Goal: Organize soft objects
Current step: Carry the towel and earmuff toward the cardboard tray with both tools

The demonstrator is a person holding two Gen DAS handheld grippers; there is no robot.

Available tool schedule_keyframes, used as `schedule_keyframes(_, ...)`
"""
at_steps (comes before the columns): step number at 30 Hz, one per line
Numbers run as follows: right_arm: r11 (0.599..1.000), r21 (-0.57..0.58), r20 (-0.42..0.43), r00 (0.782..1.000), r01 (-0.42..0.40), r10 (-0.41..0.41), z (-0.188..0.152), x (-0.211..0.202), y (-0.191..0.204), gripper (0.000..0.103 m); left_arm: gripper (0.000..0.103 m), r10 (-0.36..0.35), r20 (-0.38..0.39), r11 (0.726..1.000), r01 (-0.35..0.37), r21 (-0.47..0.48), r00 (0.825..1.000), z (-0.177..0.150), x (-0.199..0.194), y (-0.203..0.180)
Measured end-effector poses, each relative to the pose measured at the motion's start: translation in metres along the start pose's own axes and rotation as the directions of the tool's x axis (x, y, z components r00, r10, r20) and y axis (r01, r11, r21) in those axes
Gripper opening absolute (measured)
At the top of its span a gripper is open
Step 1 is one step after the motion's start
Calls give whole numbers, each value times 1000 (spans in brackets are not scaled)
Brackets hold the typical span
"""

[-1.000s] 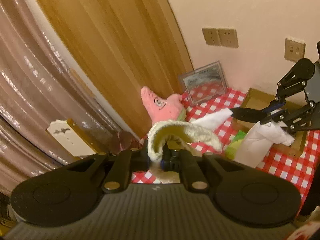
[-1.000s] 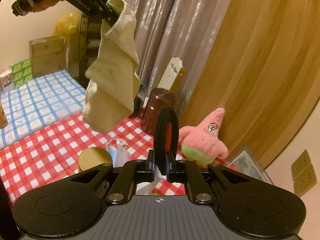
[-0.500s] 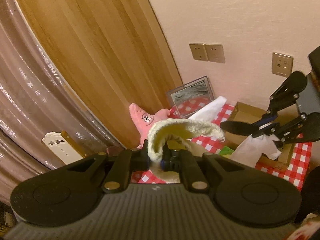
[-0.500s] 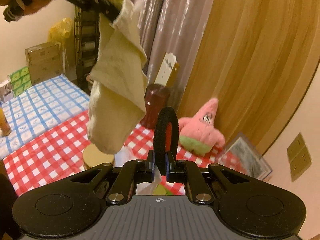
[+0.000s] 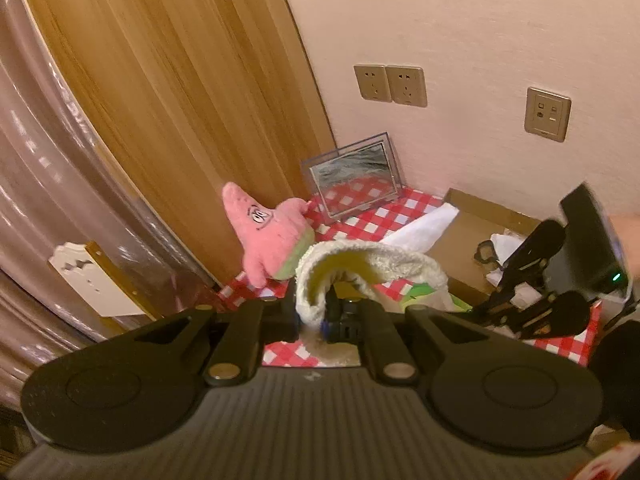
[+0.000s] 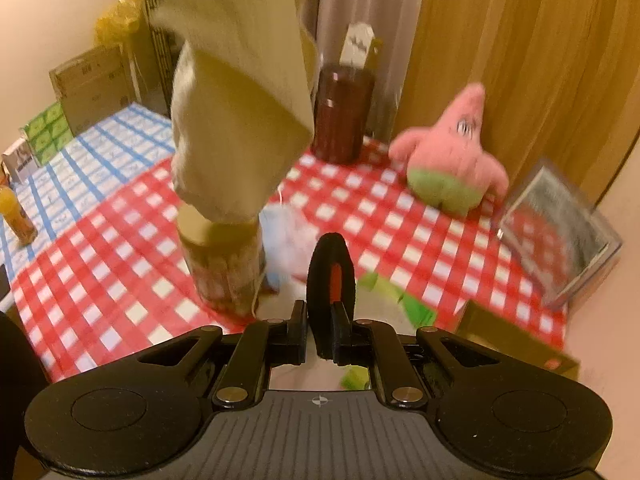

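My left gripper (image 5: 320,316) is shut on a cream towel (image 5: 360,264) that folds over its fingers. In the right wrist view that towel (image 6: 240,100) hangs down from the top edge over the red check table (image 6: 400,232). My right gripper (image 6: 331,276) is shut, low over the table, with white cloth (image 6: 292,304) showing beneath its fingers. A pink starfish plush (image 5: 268,236) leans against the wooden panel at the back. Another white cloth (image 5: 424,228) lies beside the cardboard box (image 5: 472,224).
A gold-lidded jar (image 6: 220,264) stands under the hanging towel. A dark red tumbler (image 6: 344,120) and a clear mirror frame (image 6: 556,232) stand at the back, a green packet (image 6: 416,308) near my right fingers. A blue check table (image 6: 100,148) lies to the left.
My right gripper has dropped toward the table, so the towel now hangs higher in its view. My left gripper has shifted a little sideways, still holding the towel.
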State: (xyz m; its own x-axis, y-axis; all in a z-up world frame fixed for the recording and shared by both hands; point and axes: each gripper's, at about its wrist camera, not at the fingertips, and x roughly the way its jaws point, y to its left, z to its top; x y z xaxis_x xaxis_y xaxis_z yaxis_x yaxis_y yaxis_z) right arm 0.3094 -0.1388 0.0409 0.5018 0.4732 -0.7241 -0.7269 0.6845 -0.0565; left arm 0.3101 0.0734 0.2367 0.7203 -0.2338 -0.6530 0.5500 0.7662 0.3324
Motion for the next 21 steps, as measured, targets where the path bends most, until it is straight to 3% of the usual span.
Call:
schedule_keyframes(12,990,139,-55,998,13,-5,-26,50,-28,11,9,-61,-9,998,61,-36,998,-17,31,4)
schedule_keyframes(21,995,93,-66,998,30,-24,-24,64,-16,31,9,-84,-9,995,84,-53,996,-21,39,6)
